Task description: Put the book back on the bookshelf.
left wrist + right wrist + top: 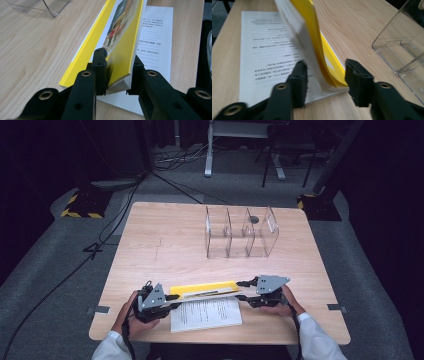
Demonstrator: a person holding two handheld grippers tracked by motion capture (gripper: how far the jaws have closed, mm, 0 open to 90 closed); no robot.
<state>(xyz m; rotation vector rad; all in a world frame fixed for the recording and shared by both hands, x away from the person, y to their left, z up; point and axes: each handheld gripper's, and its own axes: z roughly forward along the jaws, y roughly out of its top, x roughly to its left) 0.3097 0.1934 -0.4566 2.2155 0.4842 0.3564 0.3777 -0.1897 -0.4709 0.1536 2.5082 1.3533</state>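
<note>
We saw a wooden worktop (165,235) with a clear acrylic file holder (241,232) standing toward its far side, its dividers upright. Near the front edge lay a printed white sheet (206,314) of text, flat on the wood. Just behind it, partly over its far edge, was a yellow booklet (204,288) with a picture on its cover.

We held one hand-held gripper in each hand, at opposite ends of that booklet. The left hand-held gripper (172,301) sat at the booklet's left end. In the left gripper view its jaws were closed to a narrow gap on the raised cover and pages of the yellow booklet (122,47), one jaw against each face, while the lower yellow part lay flat on the worktop (32,50) beside the printed white sheet (157,37).

The right hand-held gripper (241,290) was at the booklet's right end. In the right gripper view its jaws stood moderately apart on either side of the lifted, blurred edge of the booklet (312,37); we could not tell whether either jaw touched it. The file holder (404,47) showed at the right of that view, apart from the booklet.
</note>
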